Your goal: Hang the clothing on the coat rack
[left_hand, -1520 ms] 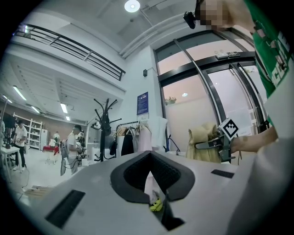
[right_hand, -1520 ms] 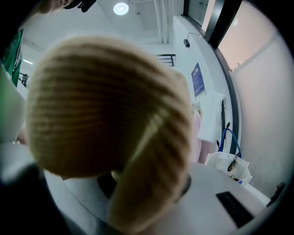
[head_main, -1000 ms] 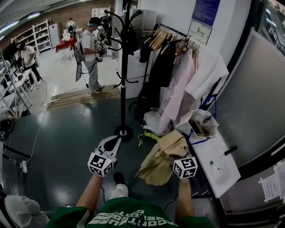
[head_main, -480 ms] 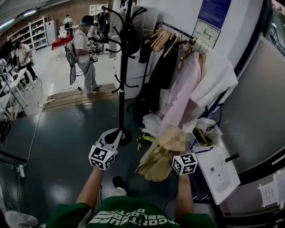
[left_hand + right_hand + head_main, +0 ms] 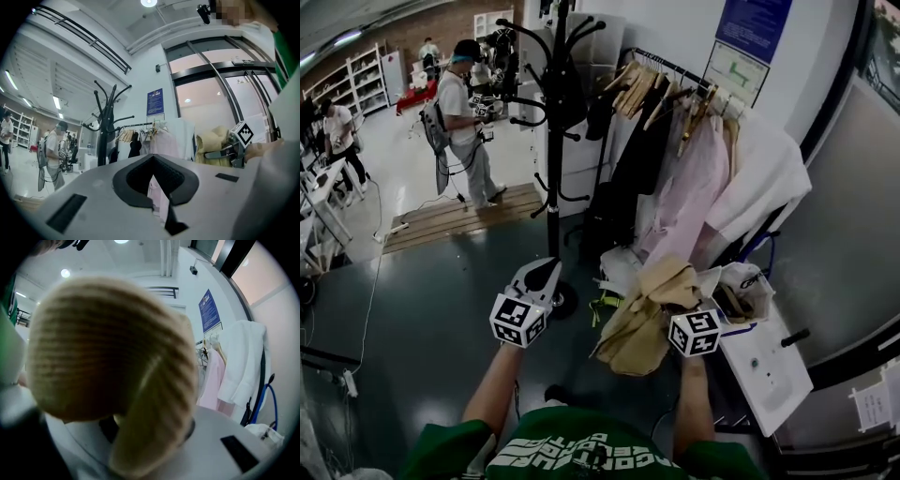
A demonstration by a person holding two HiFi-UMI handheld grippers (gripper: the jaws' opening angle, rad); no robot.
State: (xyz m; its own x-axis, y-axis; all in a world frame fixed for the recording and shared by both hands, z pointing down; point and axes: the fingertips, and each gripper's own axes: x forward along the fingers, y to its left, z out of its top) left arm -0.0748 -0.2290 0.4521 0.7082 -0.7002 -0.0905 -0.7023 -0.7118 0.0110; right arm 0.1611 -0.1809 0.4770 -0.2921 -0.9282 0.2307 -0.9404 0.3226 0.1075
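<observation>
The right claw (image 5: pixel 679 311) is clamped on a tan jacket (image 5: pixel 645 319). In the right gripper view, ribbed tan fabric bunches over the jaws and fills most of the frame. The jacket is off the rack: it hangs in a loose bundle from that claw, above the dark floor (image 5: pixel 431 281), to the right of the coat rack's round base.

The left claw (image 5: pixel 540 277) is drawn together with nothing in it. It is held up in front of the base and well apart from the jacket.

The black coat rack (image 5: pixel 554 159) stands upright on the floor, and no tan fabric is on its curved hooks. Just right of it is a clothes rail (image 5: pixel 673 66) with wooden hangers carrying a black garment (image 5: pixel 623 173), a pink garment (image 5: pixel 689 192) and a white garment (image 5: pixel 764 178).
</observation>
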